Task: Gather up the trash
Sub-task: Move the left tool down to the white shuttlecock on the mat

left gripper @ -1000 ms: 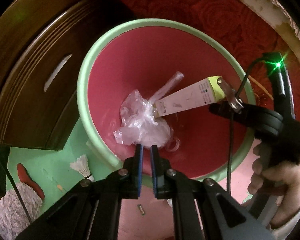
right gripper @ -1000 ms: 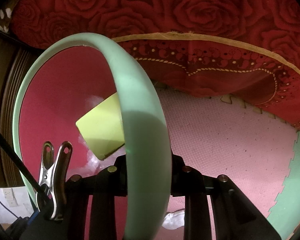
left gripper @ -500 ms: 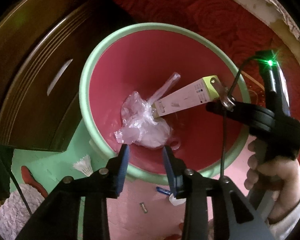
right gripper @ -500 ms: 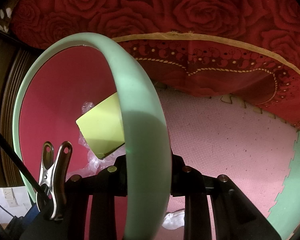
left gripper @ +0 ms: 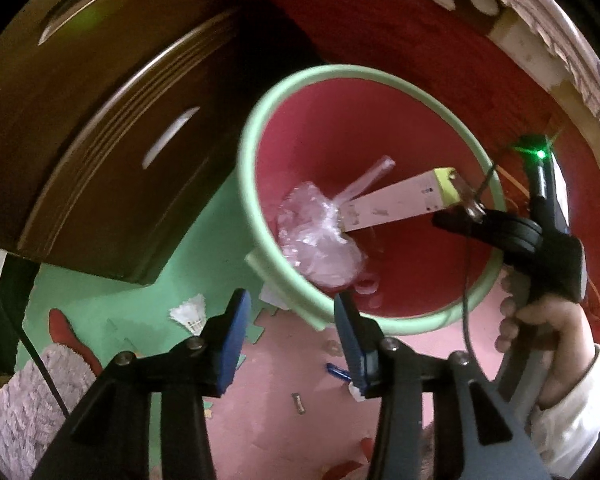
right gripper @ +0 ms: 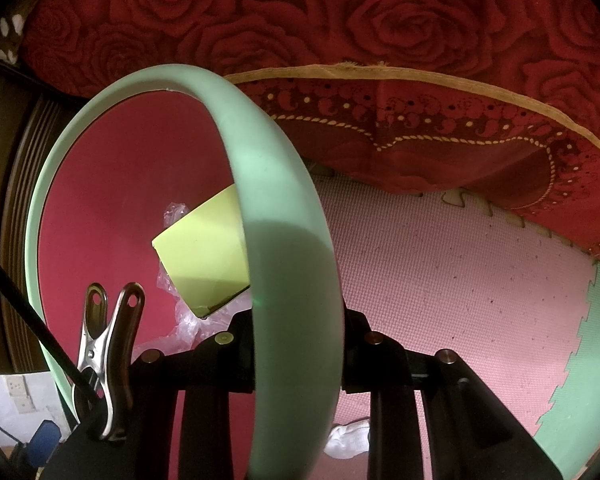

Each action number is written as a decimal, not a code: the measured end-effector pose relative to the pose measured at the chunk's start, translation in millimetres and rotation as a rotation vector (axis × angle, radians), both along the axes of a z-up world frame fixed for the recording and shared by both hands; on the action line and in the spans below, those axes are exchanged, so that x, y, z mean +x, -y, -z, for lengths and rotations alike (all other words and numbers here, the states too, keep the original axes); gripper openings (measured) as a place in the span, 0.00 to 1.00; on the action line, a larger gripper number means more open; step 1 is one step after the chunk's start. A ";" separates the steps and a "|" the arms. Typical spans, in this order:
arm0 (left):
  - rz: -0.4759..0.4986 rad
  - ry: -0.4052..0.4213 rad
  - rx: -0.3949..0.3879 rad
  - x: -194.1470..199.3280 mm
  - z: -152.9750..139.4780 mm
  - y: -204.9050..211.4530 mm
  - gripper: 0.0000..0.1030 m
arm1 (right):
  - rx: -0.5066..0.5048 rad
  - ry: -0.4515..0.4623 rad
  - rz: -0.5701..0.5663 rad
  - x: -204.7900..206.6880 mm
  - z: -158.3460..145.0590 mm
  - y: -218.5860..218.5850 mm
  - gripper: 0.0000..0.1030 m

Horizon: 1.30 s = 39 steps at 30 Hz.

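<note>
Left tool [left gripper: 290,322] has let go, and we pulled it back wide open and empty.
Our right tool [right gripper: 298,344] pinches the bin [left gripper: 482,298] rim. The plastic wrap [left gripper: 320,236] and box [left gripper: 396,204] lie inside; a shuttlecock [left gripper: 190,312] waits on the floor.

Foam floor mat [left gripper: 284,364] under bucket [left gripper: 412,324], shuttlecock [left gripper: 190,314]
</note>
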<state>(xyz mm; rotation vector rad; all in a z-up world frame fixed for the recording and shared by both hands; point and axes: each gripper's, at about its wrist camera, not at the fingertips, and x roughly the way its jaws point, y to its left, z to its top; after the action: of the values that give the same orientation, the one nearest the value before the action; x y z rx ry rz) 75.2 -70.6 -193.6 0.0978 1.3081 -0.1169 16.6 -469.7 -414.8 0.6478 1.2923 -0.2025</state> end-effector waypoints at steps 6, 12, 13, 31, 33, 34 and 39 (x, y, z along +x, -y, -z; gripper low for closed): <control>-0.059 -0.013 0.004 0.5 5.2 -24.5 0.51 | 0.000 0.001 -0.001 -0.2 0.1 0.4 0.27; -0.123 -0.044 0.021 0.4 22.6 -49.8 0.51 | -0.001 0.000 -0.001 -0.3 0.1 0.6 0.27; -0.134 -0.051 0.024 0.5 26.2 -53.6 0.51 | 0.000 0.000 -0.001 -0.1 0.1 0.3 0.27; -0.328 -0.218 0.095 -7.4 114.7 -125.7 0.52 | -0.001 0.000 -0.001 0.1 0.1 0.3 0.27; -0.338 -0.235 0.103 -8.2 123.4 -130.7 0.52 | -0.001 0.000 -0.002 0.5 -0.1 -0.1 0.27; -0.342 -0.241 0.105 -7.8 127.4 -133.0 0.52 | -0.001 0.000 -0.002 0.7 -0.1 -0.2 0.27; -0.361 -0.271 0.119 -8.4 149.6 -144.5 0.52 | -0.001 0.001 -0.002 1.4 -0.6 -0.7 0.27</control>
<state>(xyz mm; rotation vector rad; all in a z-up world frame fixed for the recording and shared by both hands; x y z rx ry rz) 66.7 73.9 -343.2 -0.0561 1.5817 0.2642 18.0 -468.9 -414.3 0.6451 1.2922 -0.2012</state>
